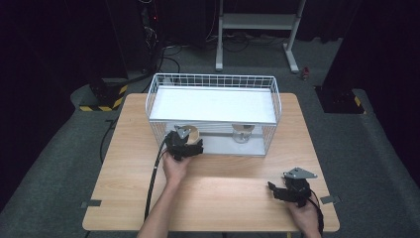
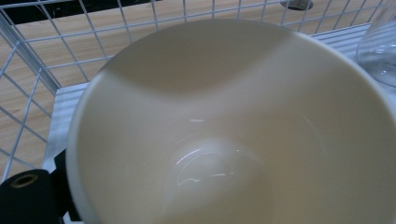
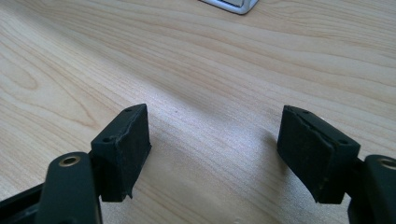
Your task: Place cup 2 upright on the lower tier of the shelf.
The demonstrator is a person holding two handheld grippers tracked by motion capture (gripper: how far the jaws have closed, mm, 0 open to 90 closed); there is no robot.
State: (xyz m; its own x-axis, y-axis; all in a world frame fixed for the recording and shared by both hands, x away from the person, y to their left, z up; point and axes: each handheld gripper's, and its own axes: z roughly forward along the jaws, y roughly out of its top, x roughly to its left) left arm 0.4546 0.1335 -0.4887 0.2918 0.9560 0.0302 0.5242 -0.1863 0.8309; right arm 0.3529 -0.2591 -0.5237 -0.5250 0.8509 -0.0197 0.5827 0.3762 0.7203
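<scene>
One cream bowl [image 2: 224,126], glossy and smooth inside, sits in my left gripper [image 1: 184,147] at the wire basket's [image 1: 213,79] front left, beside a glass [image 1: 242,133]. My right gripper [image 3: 212,154] rests released over the table [image 1: 223,193].

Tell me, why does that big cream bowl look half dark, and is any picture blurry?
In the left gripper view a curved shadow covers the upper inside of the bowl, with small glints near its bottom; that close, it looks soft. The right gripper view is sharp, its fingers shading the table. The high view has dark surroundings.
</scene>
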